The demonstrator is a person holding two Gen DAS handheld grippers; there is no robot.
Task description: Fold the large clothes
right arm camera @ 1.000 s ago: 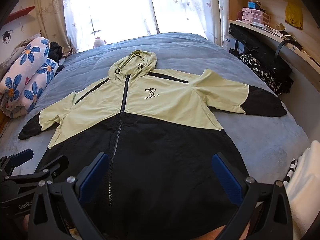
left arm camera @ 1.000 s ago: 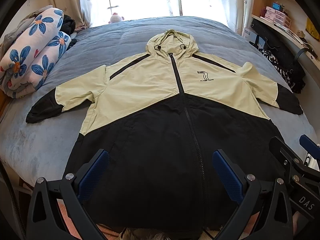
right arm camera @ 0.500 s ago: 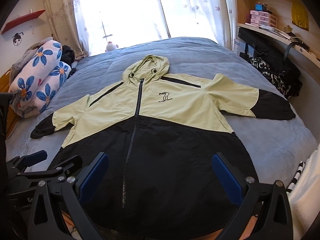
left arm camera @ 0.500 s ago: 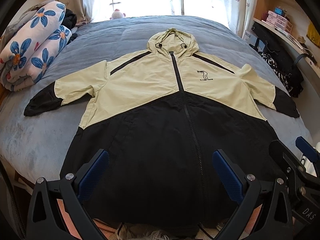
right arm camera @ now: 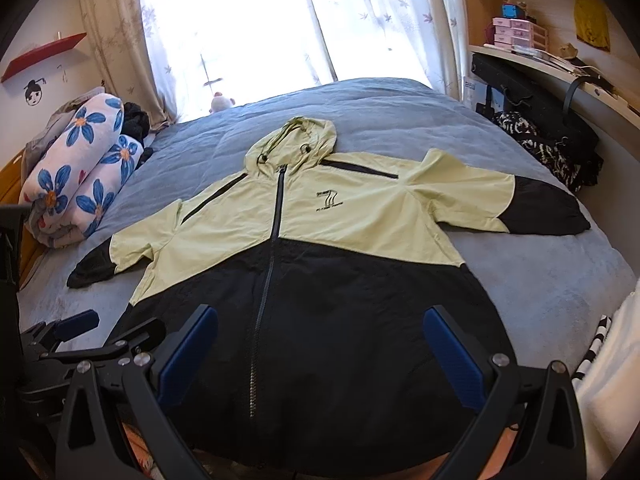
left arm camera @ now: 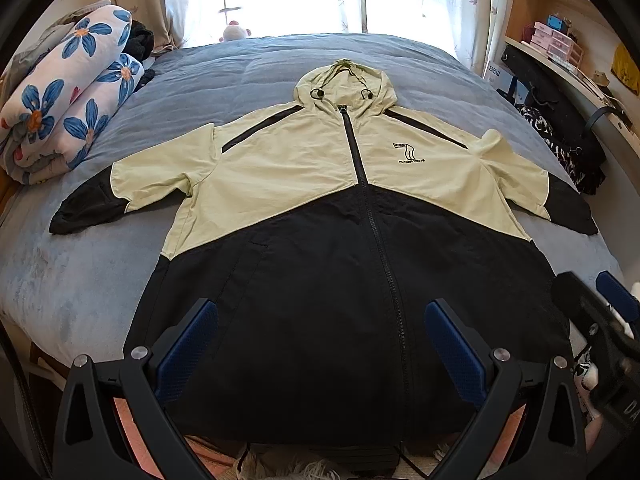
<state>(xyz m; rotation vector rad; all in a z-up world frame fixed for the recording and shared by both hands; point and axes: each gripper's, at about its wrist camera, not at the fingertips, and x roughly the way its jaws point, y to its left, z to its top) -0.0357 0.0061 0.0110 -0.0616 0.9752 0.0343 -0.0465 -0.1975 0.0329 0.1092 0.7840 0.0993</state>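
**Jacket laid flat, folding not begun**

Bedroom, daylight through a curtained window; a bed (left arm camera: 248, 80) with a blue-grey cover fills both views. On it one hooded zip jacket (left arm camera: 320, 184), pale yellow-green above and black below, lies face up — zipped shut, hood toward the window, hem at the near edge of the bed. Both sleeves are spread out to the sides, black cuffs resting on the cover.

Progress, as judged: nothing is folded yet. The jacket looks smoothed and ready, so sleeves, sides and the lengthwise fold all remain. The first move probably calls for taking one sleeve or side edge and carrying it across the chest.

Claws: left claw (left arm camera: 320, 356) is spread wide and empty, poised above the black lower panel near the hem, not visibly touching cloth. Right claw (right arm camera: 320, 356) is likewise wide apart and empty over the same hem area; in its view the left claw appears low at left.

Counts:
- jackets: one
- sleeves: two, both unfolded
- claws: two, neither holding anything
- rolled floral quilt (left arm camera: 68, 92): one, at the bed's left edge, well apart from the jacket
- small plush toy (left arm camera: 235, 33): one, by the window
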